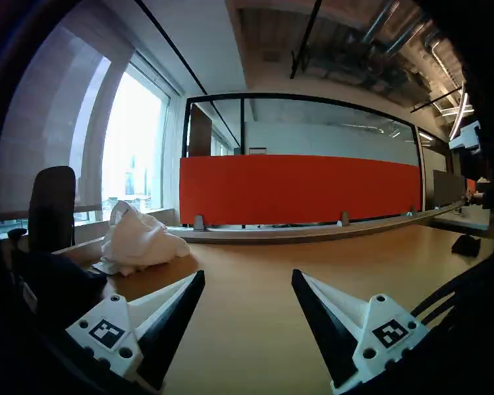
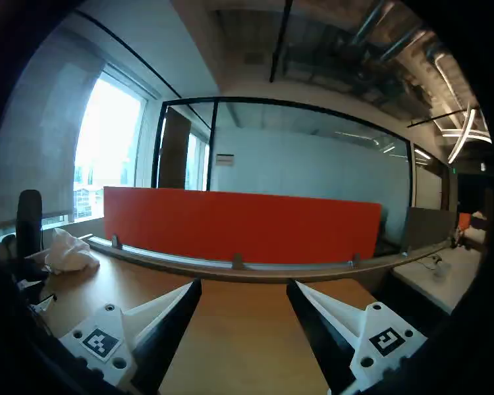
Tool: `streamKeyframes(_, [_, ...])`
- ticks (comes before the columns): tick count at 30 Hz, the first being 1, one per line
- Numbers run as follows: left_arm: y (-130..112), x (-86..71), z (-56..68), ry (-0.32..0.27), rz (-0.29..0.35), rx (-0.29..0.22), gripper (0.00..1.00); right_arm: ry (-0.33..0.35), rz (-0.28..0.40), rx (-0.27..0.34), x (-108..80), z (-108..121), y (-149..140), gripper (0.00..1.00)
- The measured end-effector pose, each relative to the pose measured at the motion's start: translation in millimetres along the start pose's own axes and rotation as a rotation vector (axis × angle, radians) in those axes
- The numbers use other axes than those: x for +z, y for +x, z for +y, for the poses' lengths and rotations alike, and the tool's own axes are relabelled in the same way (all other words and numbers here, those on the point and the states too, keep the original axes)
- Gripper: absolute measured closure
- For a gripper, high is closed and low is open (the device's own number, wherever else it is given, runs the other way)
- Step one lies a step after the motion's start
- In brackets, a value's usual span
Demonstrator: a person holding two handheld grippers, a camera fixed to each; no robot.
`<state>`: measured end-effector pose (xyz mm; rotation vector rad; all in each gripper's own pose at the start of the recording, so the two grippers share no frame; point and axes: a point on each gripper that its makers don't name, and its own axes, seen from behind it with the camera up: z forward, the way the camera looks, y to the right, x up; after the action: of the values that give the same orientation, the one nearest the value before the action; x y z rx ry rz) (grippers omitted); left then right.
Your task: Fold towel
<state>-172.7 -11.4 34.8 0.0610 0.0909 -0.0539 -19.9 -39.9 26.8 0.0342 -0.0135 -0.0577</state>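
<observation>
A crumpled white towel [image 1: 140, 240] lies in a heap on the wooden desk [image 1: 260, 316], at the far left in the left gripper view. My left gripper [image 1: 247, 273] stands open low over the desk, to the right of the towel and apart from it, with nothing between its fingers. In the right gripper view the same white towel [image 2: 67, 253] sits far off at the left. My right gripper [image 2: 244, 283] is open over the bare wooden desk [image 2: 247, 336], holding nothing.
An orange divider panel [image 1: 300, 189] runs along the desk's far edge. A dark office chair [image 1: 49, 207] stands at the left by the window. A small dark object [image 1: 466, 245] lies at the right of the desk. A white desk [image 2: 438, 276] adjoins on the right.
</observation>
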Motion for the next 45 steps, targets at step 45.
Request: streamKeyframes(45, [-5.1,4.0,0.2,0.007,-0.003,0.001,0.02,-0.026,0.04,0.068,2.7,55.6,-88.8,0.0])
